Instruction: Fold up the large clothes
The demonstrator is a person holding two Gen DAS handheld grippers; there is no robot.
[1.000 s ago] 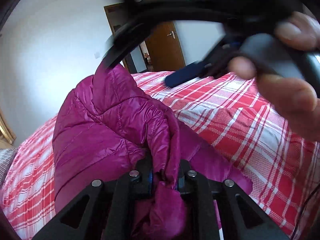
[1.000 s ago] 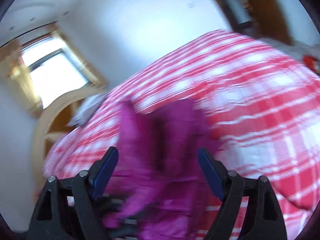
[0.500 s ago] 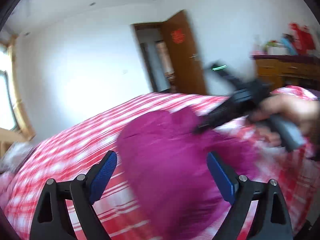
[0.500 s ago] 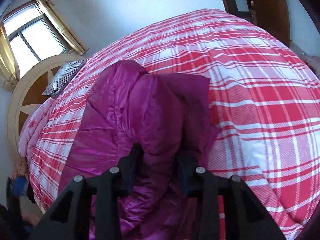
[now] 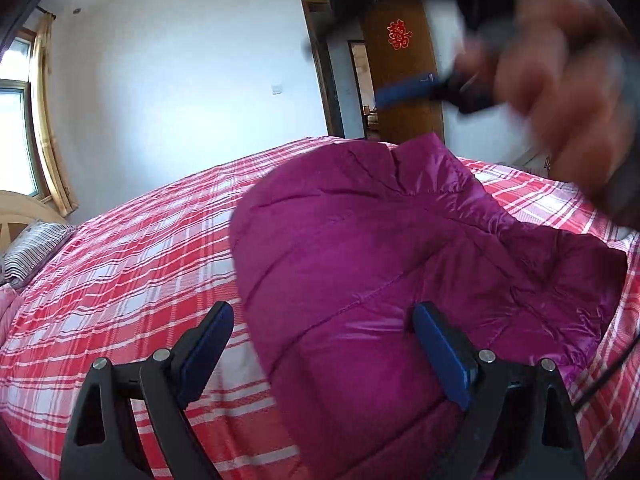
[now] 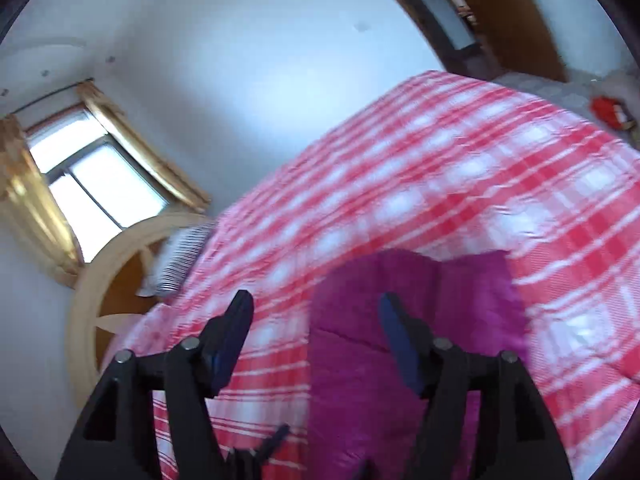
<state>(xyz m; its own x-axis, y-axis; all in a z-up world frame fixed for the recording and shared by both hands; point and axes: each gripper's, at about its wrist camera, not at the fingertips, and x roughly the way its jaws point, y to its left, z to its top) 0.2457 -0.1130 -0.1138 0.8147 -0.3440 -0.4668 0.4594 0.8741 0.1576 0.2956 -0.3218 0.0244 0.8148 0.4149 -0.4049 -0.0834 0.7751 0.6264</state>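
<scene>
Jacket down, both grippers free.
Magenta puffer jacket [image 5: 400, 280] lies bundled on the plaid bed [image 5: 140, 264]; left gripper [image 5: 320, 344] hovers spread at its 6 o'clock edge, right gripper [image 6: 316, 336] spread too, blurred, probably lining up for another fold.

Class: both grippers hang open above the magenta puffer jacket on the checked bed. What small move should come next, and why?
Probably lower the left gripper and close it on the near edge of the jacket. The jacket lies bunched and uneven on the bedspread, so it looks only partly folded, and the right gripper, open too, holds nothing.
</scene>
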